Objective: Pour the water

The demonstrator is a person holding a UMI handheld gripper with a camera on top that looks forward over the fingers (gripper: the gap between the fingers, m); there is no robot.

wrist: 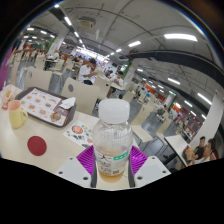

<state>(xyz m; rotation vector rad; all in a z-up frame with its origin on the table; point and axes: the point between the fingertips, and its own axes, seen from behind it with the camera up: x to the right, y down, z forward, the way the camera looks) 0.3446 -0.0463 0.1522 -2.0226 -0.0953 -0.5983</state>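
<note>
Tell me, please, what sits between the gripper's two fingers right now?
In the gripper view, a clear bottle with a white cap stands between the fingers of the gripper, whose purple pads press on its sides.

A large canteen hall fills the frame — rows of pale tables (150, 135) and chairs recede toward the upper right. Long ceiling lights (181, 38) glow across the top under exposed ducting. A seated person (90, 71) sits at upper centre, another (203, 150) at the right edge. At the left, a tray (43, 104) lies on the near white table (30, 160) — with a red coaster (37, 145) lower left.
</note>
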